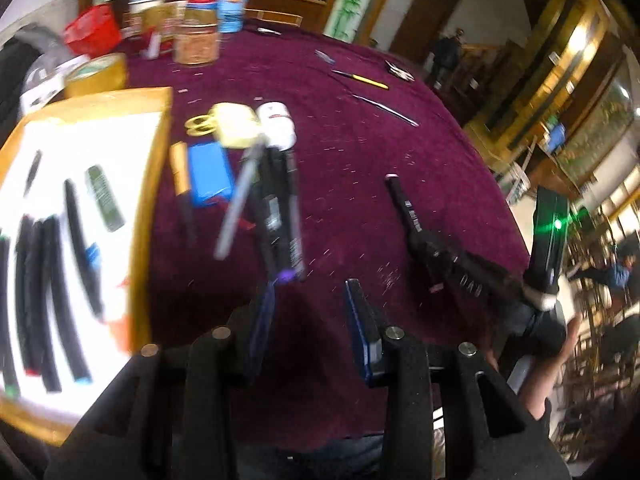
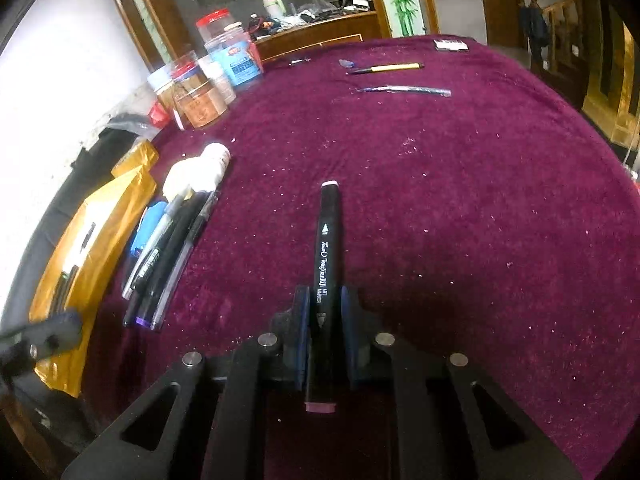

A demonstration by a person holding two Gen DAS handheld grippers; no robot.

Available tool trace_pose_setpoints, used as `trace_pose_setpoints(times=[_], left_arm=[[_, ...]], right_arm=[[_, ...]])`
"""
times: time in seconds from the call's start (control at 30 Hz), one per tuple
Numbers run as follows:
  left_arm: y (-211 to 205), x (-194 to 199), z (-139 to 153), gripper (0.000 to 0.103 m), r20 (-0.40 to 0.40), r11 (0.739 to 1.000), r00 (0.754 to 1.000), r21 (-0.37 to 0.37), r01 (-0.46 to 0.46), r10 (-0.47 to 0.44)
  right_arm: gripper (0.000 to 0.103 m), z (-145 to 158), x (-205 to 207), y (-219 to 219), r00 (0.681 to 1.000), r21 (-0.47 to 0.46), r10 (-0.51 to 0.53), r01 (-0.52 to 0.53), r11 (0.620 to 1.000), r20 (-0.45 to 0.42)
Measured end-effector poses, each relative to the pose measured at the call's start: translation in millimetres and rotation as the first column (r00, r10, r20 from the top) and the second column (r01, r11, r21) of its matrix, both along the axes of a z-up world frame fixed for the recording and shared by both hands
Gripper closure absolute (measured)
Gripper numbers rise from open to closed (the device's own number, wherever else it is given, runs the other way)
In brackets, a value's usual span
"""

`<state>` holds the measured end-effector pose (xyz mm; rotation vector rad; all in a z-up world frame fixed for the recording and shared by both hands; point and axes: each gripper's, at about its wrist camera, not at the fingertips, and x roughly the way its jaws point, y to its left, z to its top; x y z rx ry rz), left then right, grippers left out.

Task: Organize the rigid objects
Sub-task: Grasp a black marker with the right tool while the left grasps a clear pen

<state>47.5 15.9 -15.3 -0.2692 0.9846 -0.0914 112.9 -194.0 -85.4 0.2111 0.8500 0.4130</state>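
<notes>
My right gripper (image 2: 325,312) is shut on a black art marker (image 2: 329,240) with white lettering, held above the maroon tablecloth (image 2: 460,208); the same gripper and marker (image 1: 412,216) show at the right of the left wrist view. My left gripper (image 1: 310,300) is open and empty, just short of a loose cluster of pens (image 1: 272,208) on the cloth; the cluster also shows in the right wrist view (image 2: 168,252). A gold-rimmed tray (image 1: 154,184) with a white floor at the left holds several black markers (image 1: 52,280).
A blue box (image 1: 210,172), a white bottle (image 1: 276,124) and a yellow tape roll (image 1: 236,124) lie beyond the pens. Jars (image 1: 198,28) and a red basket (image 1: 94,28) stand at the far edge. A yellow pen (image 2: 390,67) and a wrapped pen (image 2: 404,90) lie far across.
</notes>
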Motion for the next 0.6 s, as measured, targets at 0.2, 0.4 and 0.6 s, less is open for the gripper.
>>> trace_pose_setpoints(times=[0.2,0.4,0.6], left_arm=[[-10,57,-13,0.071,-0.106,0.998,0.993,-0.05,0.041,-0.046],[-10,95,-21,0.071,-0.142,1.0,0.99,0.001,0.016,-0.016],[-2,108,-39,0.072,-0.226,1.0,0.974,-0.001,-0.026,0.025]], right_arm=[[0.089,1,-3,6,1.0,-0.032,0.0,0.0,0.999,0.023],[0.089,1,-2,8,1.0,-0.036,0.001,0.0,0.999,0.028],[0.089,1,-3,10,0.999,-0.044,0.004,-0.002,0.999,0.032]])
